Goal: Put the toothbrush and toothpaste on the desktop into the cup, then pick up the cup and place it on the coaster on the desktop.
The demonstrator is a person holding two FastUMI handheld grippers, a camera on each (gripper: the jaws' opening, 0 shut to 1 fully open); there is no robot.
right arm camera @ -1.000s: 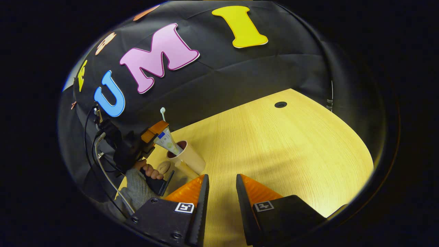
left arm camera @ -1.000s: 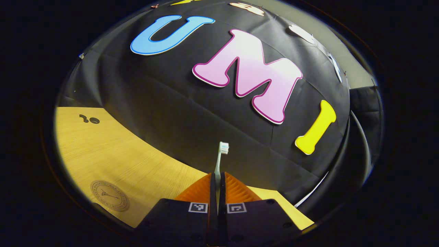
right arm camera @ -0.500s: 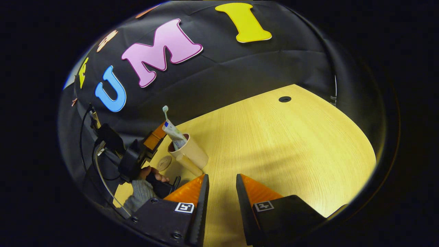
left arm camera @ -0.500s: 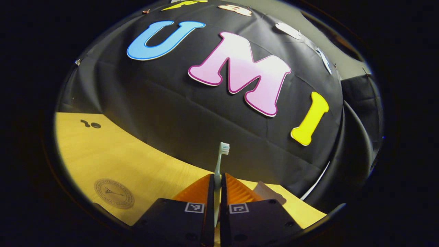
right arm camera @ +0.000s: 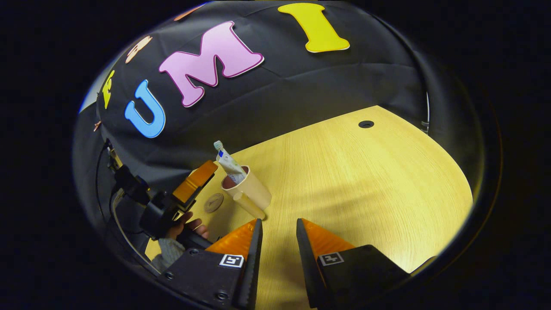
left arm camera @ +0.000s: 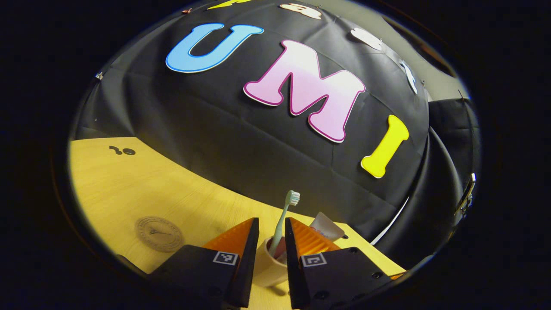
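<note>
Cup [left arm camera: 267, 267], pale, handled, on desktop [left arm camera: 129, 189] just right of coaster [left arm camera: 159, 233]; holds toothbrush [left arm camera: 285, 215] and toothpaste [left arm camera: 327, 224], both leaning.
Likely light, rigid, smooth-walled, top-heavy with contents; best taken across body or at handle [right arm camera: 249, 205], kept upright. Left gripper [left arm camera: 272, 241] parted, clear of toothbrush; right gripper [right arm camera: 275, 234] parted, empty, near cup.

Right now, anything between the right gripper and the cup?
Bare desktop only, in the right gripper view: nothing lies between the right gripper and the cup.
</note>
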